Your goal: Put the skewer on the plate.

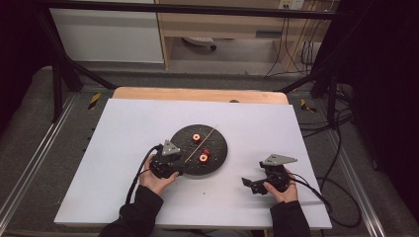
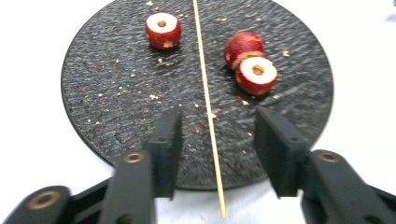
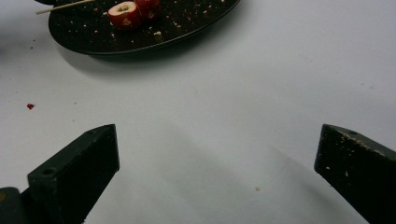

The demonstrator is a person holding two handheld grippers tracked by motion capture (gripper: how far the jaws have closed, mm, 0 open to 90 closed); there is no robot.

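The left tongs [image 2: 214, 135] gape, straddling the near end of a wooden skewer [image 2: 205, 98] without touching it. The right tongs [image 3: 215, 172] are spread wide over bare white tabletop [image 1: 123, 187]. The skewer lies diagonally across a round black plate [image 1: 220, 153] (crumb-speckled), between cored red fruit pieces [image 2: 256, 74]. Beyond, cables hang.

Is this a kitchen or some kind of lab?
Probably a lab, not a kitchen. A black metal frame surrounds the white table, loose cables trail on the floor, and hands hold a camera-fitted tool over a black plate.
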